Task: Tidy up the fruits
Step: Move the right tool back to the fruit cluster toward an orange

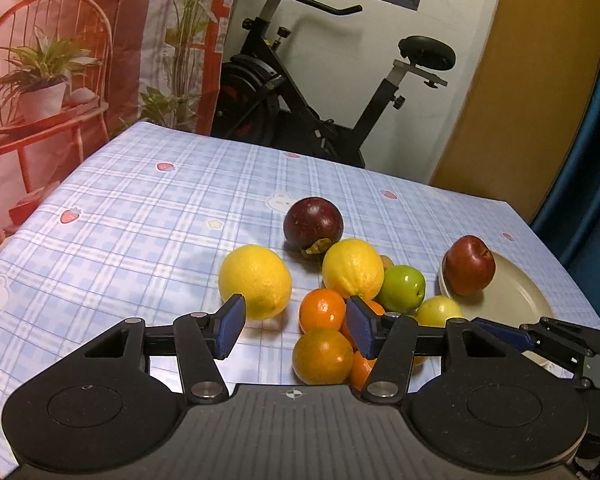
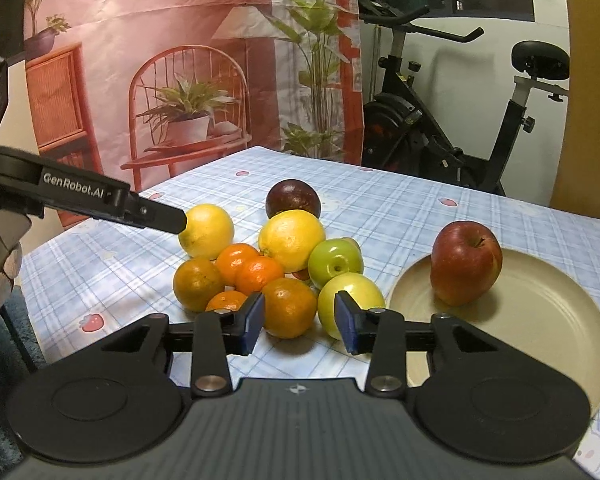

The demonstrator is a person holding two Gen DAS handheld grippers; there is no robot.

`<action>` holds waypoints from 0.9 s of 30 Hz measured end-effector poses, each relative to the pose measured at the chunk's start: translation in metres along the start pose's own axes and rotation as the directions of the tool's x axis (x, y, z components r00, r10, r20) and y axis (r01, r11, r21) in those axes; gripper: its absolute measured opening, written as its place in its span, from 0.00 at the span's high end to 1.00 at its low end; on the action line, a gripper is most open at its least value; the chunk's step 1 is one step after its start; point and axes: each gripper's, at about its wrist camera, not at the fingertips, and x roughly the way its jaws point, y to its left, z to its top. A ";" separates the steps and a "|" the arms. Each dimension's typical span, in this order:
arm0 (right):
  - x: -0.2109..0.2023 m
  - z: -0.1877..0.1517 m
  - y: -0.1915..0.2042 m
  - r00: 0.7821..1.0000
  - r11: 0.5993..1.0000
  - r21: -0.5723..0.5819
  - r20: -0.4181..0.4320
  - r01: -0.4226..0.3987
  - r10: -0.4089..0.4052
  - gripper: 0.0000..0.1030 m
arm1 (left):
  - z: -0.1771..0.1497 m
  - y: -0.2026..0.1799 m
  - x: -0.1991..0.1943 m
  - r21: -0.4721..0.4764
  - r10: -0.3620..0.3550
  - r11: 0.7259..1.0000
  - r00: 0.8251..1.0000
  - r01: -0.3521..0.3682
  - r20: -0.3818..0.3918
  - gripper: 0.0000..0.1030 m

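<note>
A heap of fruit is sitting on the worktop [image 1: 148,208] under a blue checked cloth, towards its right edge: two lemons [image 2: 207,231], several oranges [image 2: 290,307], a green apple [image 2: 335,262], a yellow-green apple [image 2: 350,292] and a dark purple mangosteen [image 1: 313,223] at the far side. A red apple [image 2: 466,262] is standing upright on the cream plate [image 2: 540,320] just beside the heap, nearer the right edge. The left gripper [image 1: 296,326] is hovering over the oranges, its fingers standing apart with nothing clamped. The right gripper [image 2: 300,322] (blue-padded, like the other) is hanging in front of an orange and the yellow-green apple, fingers apart, pressing on neither.
</note>
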 end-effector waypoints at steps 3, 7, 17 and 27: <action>0.000 -0.001 -0.002 1.000 1.000 0.007 0.000 0.000 0.000 0.60 | -0.003 0.000 0.003 0.004 -0.014 1.000 1.000 0.014 -0.005 0.43; 0.003 -0.004 -0.003 1.000 1.000 0.006 -0.004 -0.003 0.003 0.60 | -0.009 -0.005 0.006 0.031 -0.029 0.999 0.999 0.030 -0.022 0.44; 0.001 -0.004 0.000 1.000 1.000 -0.012 0.003 -0.021 0.022 0.60 | -0.016 -0.011 0.013 0.054 -0.057 0.997 0.996 0.061 -0.071 0.50; 0.005 -0.002 0.012 0.999 0.996 -0.069 -0.018 -0.048 0.047 0.60 | -0.012 0.017 0.034 -0.151 -0.155 0.980 0.977 0.133 -0.146 0.58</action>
